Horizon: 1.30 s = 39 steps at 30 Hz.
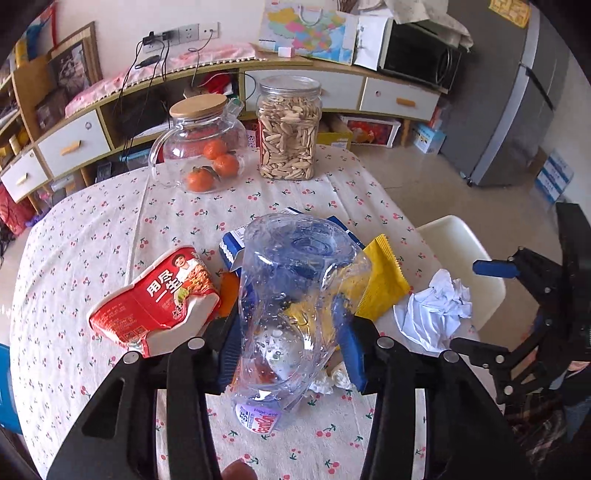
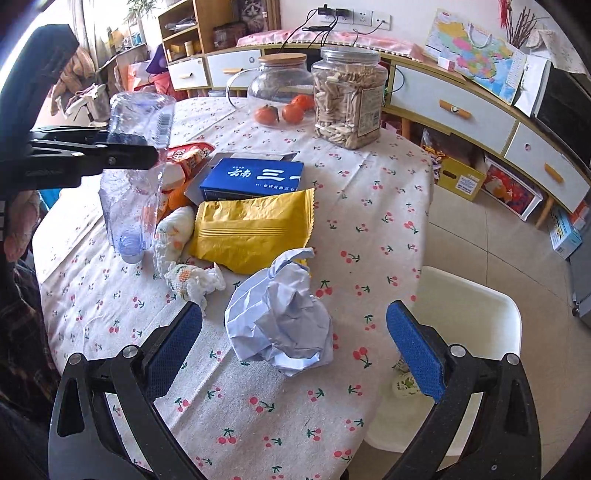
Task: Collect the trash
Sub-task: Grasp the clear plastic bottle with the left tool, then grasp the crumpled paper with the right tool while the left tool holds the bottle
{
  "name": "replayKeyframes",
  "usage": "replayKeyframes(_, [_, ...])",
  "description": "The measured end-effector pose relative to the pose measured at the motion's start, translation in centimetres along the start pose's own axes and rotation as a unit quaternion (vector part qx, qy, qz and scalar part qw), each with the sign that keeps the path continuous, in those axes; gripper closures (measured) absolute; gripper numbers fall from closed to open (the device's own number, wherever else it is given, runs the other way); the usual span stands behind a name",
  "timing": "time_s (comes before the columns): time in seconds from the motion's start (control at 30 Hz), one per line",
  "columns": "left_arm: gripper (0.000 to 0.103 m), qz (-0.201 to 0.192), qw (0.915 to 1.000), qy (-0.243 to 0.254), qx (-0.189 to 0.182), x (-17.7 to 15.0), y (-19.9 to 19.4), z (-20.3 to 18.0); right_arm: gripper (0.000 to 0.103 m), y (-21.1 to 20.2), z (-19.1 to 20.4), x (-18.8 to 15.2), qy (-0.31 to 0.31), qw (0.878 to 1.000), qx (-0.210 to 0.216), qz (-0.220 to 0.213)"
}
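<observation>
Crushed bottle [image 1: 291,295] clamped between left gripper [image 1: 291,347] pads; crumpled paper [image 2: 284,317] between wide-open right gripper [image 2: 295,350] fingers.

Both views bright w/ soft daylight, no hard shadows on the tablecloth [image 2: 369,192]. In right wrist view, light comes from a blown-out window area [image 2: 110,22] far upper left of the tool. Crushed clear bottle [image 1: 295,295] shows small glints, droplets sharp. Strong fisheye bend: cabinet [image 1: 295,85] curves, corners go black. Focus crisp mid-frame; slight smear at left edge of left wrist view.
</observation>
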<state>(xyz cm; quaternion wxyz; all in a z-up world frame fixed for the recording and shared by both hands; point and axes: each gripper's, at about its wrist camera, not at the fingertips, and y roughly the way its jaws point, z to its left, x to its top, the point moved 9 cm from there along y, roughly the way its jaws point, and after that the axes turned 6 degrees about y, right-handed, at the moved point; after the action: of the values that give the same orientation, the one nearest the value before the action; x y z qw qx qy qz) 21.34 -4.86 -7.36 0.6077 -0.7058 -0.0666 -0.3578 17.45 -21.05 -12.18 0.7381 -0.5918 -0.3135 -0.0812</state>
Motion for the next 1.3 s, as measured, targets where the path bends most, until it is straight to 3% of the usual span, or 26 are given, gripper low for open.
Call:
replayKeyframes(0.1, [0.057,-0.016,0.9995,-0.022,-0.012,-1.4,-1.7,0.9,0.012,0.9,0.0,-0.5,0.001,1.000,0.006,0.016])
replayKeyframes(0.23, [0.058,-0.027,0.9980,-0.052,-0.025,-2.4,-3.0,2.3,0.047,2.2,-0.1,-1.0,0.041,0.997,0.048,0.050])
replayKeyframes(0.33, [0.059,-0.036,0.9972,-0.061,-0.026,-2.8,-3.1,2.7,0.052,2.0,0.0,-0.5,0.046,0.997,0.055,0.039])
replayKeyframes(0.53, [0.059,-0.046,0.9935,-0.099,-0.031,-2.8,-3.4,4.2,0.058,1.4,0.5,1.0,0.061,0.996,0.057,0.011])
replayKeyframes(0.8, [0.059,-0.070,0.9873,-0.139,-0.034,-2.3,-4.9,5.5,0.059,0.0,2.5,3.6,0.052,0.996,0.067,-0.028])
replayKeyframes(1.07, [0.059,-0.108,0.9815,-0.158,-0.001,-0.9,-6.8,6.0,0.059,-2.9,3.6,6.5,0.063,0.991,0.070,-0.098])
replayKeyframes(1.3, [0.059,-0.126,0.9785,-0.162,0.018,0.1,-7.3,5.3,0.059,-4.3,2.4,8.0,0.092,0.985,0.042,-0.143])
